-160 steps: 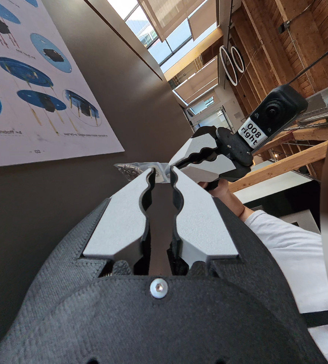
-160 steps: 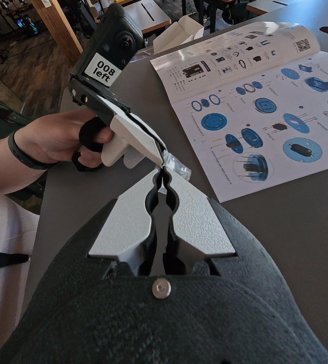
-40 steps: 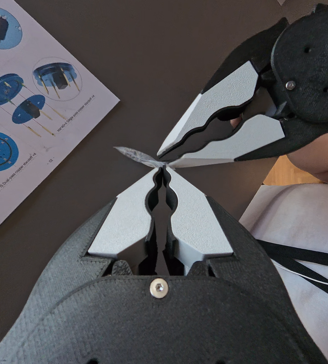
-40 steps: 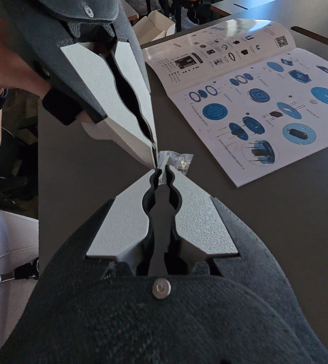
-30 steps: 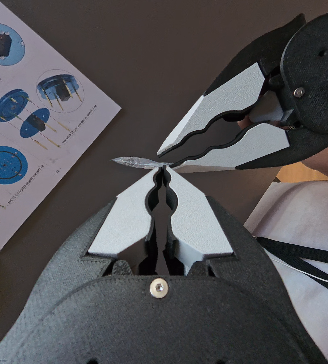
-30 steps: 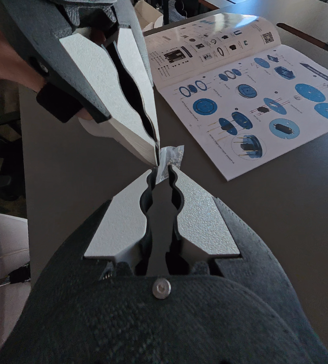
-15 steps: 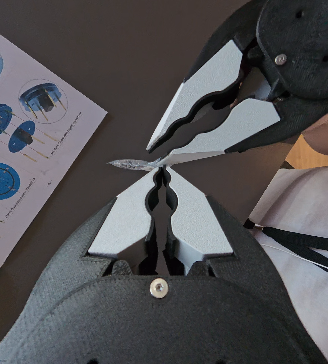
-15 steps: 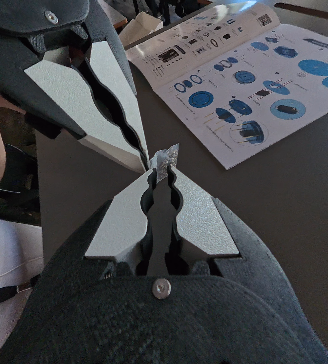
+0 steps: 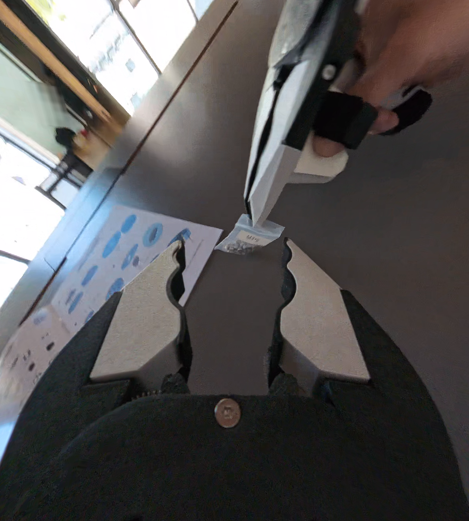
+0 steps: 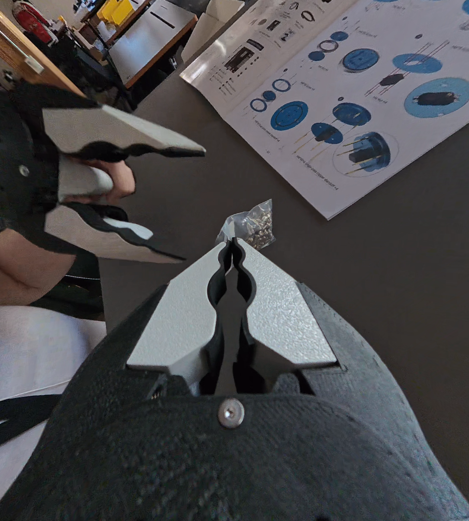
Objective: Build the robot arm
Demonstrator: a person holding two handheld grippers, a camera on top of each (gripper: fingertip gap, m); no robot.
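A small clear plastic bag of tiny metal screws (image 10: 256,225) hangs from my right gripper (image 10: 232,242), which is shut on its top edge. In the left wrist view the bag (image 9: 249,239) has a white label and hangs from the right gripper (image 9: 251,218) just above the dark grey table (image 9: 382,267). My left gripper (image 9: 233,244) is open and empty, and the bag is just beyond its fingertips. In the right wrist view the left gripper (image 10: 193,205) is to the left of the bag, apart from it, with its jaws spread wide.
An open instruction booklet (image 10: 368,98) with blue diagrams lies on the table beyond the bag; it also shows in the left wrist view (image 9: 131,267). A white cardboard box (image 10: 210,28) and other tables stand past the table's far edge. A person's white sleeve (image 10: 16,352) is at the left. Less than 4 cm separates the two grippers' tips.
My left gripper has opened, let go of the bag and drawn back from it. My right gripper has shut on the bag's edge and now holds it alone.
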